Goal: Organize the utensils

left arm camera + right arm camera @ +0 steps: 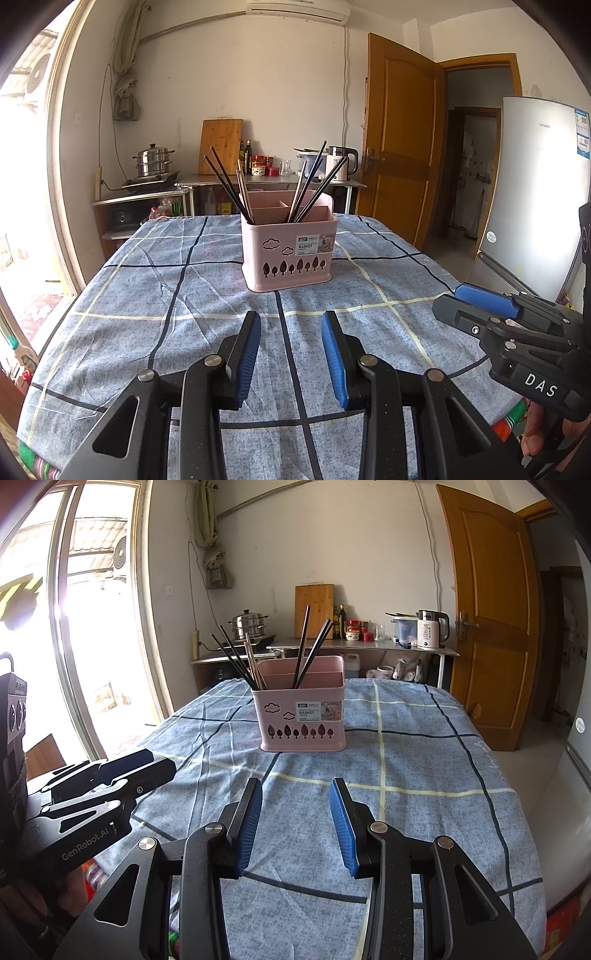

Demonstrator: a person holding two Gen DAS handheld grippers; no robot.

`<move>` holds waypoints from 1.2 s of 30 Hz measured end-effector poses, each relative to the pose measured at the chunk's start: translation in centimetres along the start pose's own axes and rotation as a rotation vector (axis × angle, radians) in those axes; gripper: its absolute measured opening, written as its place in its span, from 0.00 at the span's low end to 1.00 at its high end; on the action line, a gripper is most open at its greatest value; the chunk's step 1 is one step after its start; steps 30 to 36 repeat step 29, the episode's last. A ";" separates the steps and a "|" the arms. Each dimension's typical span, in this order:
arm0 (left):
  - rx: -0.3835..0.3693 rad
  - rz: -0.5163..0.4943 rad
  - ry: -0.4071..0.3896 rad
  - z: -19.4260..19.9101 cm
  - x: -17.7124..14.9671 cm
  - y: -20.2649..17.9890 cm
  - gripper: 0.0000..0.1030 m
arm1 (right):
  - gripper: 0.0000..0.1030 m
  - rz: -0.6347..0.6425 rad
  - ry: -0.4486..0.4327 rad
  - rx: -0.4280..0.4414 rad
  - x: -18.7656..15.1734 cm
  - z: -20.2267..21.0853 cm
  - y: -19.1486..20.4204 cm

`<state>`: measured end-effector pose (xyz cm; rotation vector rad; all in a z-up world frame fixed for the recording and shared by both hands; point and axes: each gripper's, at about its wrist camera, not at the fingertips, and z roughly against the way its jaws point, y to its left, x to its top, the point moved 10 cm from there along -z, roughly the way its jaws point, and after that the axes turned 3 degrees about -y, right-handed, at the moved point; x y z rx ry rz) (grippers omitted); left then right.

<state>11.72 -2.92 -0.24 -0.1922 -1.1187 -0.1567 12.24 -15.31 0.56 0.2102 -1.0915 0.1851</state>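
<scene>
The left gripper (291, 354) and right gripper (295, 825) both hold their jaws apart with nothing between the blue pads, poised above the near edge of the surface (147, 295), well short of the pink basket (290, 247). The basket stands on the checked cloth toward the far middle of the surface; dark chopsticks (221, 177) and a few pale ones lean out of its left compartment, and a second dark group (314, 181) leans out of its right compartment. Probable hazards: the basket appears light and could tip or slide on the loose cloth if a stick is pulled sideways; the thin, crossed sticks could slip from the pads or drag neighbours out; the two grippers, close together, could collide on approach.
</scene>
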 end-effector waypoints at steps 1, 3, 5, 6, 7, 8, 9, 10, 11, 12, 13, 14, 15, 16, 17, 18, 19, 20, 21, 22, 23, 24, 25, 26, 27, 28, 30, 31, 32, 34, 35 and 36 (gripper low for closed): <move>0.000 0.000 0.000 0.0 0.0 0.1 0.33 | 0.38 0.000 0.001 0.000 0.0 0.0 0.0; -0.001 0.000 -0.001 0.0 0.0 0.1 0.33 | 0.38 0.000 0.001 0.001 0.0 0.0 0.0; -0.002 0.001 -0.001 0.0 0.0 0.0 0.33 | 0.38 0.001 0.001 0.001 -0.1 0.0 0.0; -0.003 0.001 -0.002 0.0 -0.1 0.1 0.33 | 0.38 0.001 0.001 0.001 0.0 0.0 0.0; -0.003 0.001 -0.002 0.1 -0.1 0.1 0.33 | 0.38 0.000 0.001 0.000 0.0 0.0 0.0; -0.003 0.001 -0.002 0.1 -0.1 0.1 0.33 | 0.38 0.000 0.001 0.000 -0.1 0.0 0.0; -0.001 0.000 -0.002 0.1 -0.1 0.1 0.33 | 0.38 0.000 0.002 0.001 -0.1 -0.1 0.0; -0.001 0.000 -0.002 0.1 -0.1 0.1 0.33 | 0.38 0.001 0.002 0.000 -0.1 -0.1 0.0; 0.001 0.000 -0.003 0.1 -0.1 0.2 0.33 | 0.38 0.002 0.004 -0.001 -0.1 -0.1 0.0; 0.003 -0.001 -0.004 0.1 -0.1 0.2 0.33 | 0.38 0.003 0.005 -0.001 -0.2 -0.1 0.0; 0.004 -0.001 -0.004 0.1 -0.1 0.2 0.33 | 0.38 0.002 0.006 0.000 -0.2 -0.2 0.0; 0.004 0.000 -0.004 0.2 -0.1 0.2 0.33 | 0.38 0.002 0.006 0.000 -0.2 -0.2 0.0; 0.005 0.000 -0.006 0.2 0.0 0.3 0.33 | 0.38 0.003 0.006 -0.001 -0.2 -0.2 0.0; 0.007 -0.001 -0.006 0.2 -0.1 0.2 0.33 | 0.38 0.003 0.006 0.000 -0.2 -0.2 0.0; 0.008 -0.001 -0.006 0.2 -0.1 0.3 0.33 | 0.38 0.003 0.005 0.000 -0.2 -0.2 0.0; 0.006 0.000 -0.007 0.2 -0.1 0.3 0.33 | 0.38 0.003 0.005 0.000 -0.2 -0.2 0.0; 0.006 -0.001 -0.008 0.2 -0.1 0.3 0.33 | 0.38 0.003 0.006 -0.001 -0.2 -0.2 0.0; 0.008 -0.003 -0.010 0.3 -0.1 0.3 0.33 | 0.38 0.002 0.007 -0.001 -0.2 -0.2 0.0; 0.008 -0.005 -0.012 0.3 -0.1 0.3 0.33 | 0.38 0.002 0.007 -0.001 -0.3 -0.2 0.0; 0.009 -0.006 -0.013 0.3 0.0 0.2 0.33 | 0.38 0.002 0.007 -0.002 -0.3 -0.1 -0.1; 0.010 -0.006 -0.014 0.3 0.0 0.2 0.33 | 0.38 0.002 0.007 0.000 -0.3 -0.1 0.0; 0.010 -0.005 -0.014 0.3 0.0 0.2 0.33 | 0.38 0.003 0.008 0.000 -0.3 -0.1 0.0; 0.010 -0.004 -0.013 0.3 0.0 0.2 0.33 | 0.38 0.004 0.008 -0.001 -0.3 -0.1 -0.1; 0.012 -0.005 -0.013 0.3 -0.1 0.2 0.33 | 0.38 0.004 0.007 -0.001 -0.3 -0.1 -0.1; 0.014 -0.005 -0.014 0.3 -0.1 0.2 0.33 | 0.38 0.003 0.007 0.000 -0.3 -0.1 -0.1; 0.014 -0.005 -0.014 0.3 0.0 0.2 0.33 | 0.38 0.003 0.008 -0.001 -0.3 -0.1 -0.1; 0.014 -0.005 -0.014 0.3 0.0 0.2 0.33 | 0.38 0.003 0.008 -0.001 -0.3 -0.1 -0.1; 0.014 -0.005 -0.014 0.3 0.0 0.2 0.33 | 0.38 0.003 0.008 -0.001 -0.3 -0.1 -0.1; 0.014 -0.005 -0.014 0.3 0.0 0.2 0.33 | 0.38 0.003 0.008 -0.001 -0.3 -0.1 -0.1; 0.014 -0.005 -0.014 0.3 0.0 0.2 0.33 | 0.38 0.003 0.008 -0.001 -0.3 -0.1 -0.1; 0.014 -0.005 -0.014 0.3 0.0 0.2 0.33 | 0.38 0.003 0.008 -0.001 -0.3 -0.1 -0.1; 0.014 -0.005 -0.014 0.3 0.0 0.2 0.33 | 0.38 0.003 0.008 -0.001 -0.3 -0.1 -0.1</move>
